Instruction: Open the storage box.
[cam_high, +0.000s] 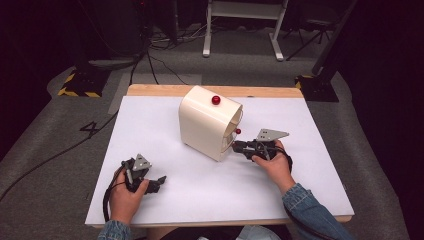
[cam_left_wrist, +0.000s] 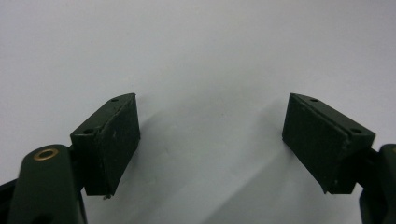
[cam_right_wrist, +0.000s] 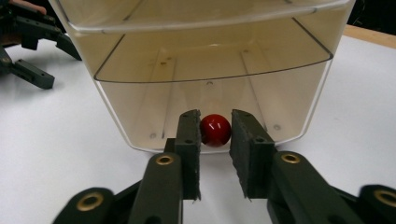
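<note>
White board (cam_high: 165, 200) covers our wooden table, grey carpet and cables beyond. We rest our left gripper (cam_high: 156, 183) low near us, jaws wide and empty. Our right gripper (cam_right_wrist: 215, 133) clamps the red knob (cam_right_wrist: 215, 130) at the cream box (cam_high: 202, 122) front.

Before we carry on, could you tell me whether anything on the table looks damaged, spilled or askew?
Nothing stands out. The cream box stands upright on the white table, nothing spilled or broken. The right gripper is shut on its red knob.
</note>
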